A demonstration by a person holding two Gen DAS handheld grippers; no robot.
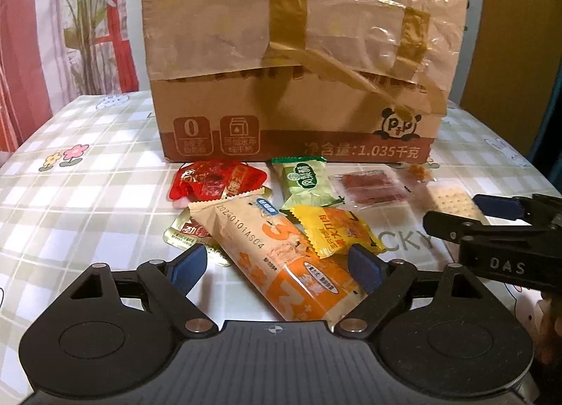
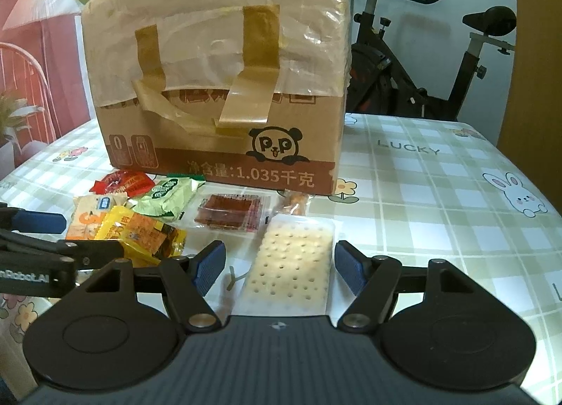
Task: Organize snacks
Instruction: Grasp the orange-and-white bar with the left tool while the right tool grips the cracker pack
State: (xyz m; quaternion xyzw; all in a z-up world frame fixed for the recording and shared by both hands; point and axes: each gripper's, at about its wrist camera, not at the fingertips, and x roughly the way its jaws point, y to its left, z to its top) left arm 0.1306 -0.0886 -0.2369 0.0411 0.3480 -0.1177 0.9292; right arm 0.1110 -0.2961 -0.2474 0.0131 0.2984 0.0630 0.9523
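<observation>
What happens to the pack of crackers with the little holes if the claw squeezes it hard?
The cracker pack looks flat and stiff, so it would probably lift in one piece without flopping. The crackers seem thin and dry, so a hard squeeze from the right claw could likely snap them. Its clear wrapper looks smooth and may slip a little.

Standing at the back of the surface (image 2: 439, 194): a taped carton (image 2: 224, 89), with the snack packets lying in a row just in front. Lying from left to right: a sauce pouch (image 1: 214, 182), a long bar wrapper (image 1: 281, 264) overlapping a small packet (image 1: 337, 229), a sealed sachet (image 2: 228, 212), and a cracker pack (image 2: 291, 264) nearest the right.
</observation>
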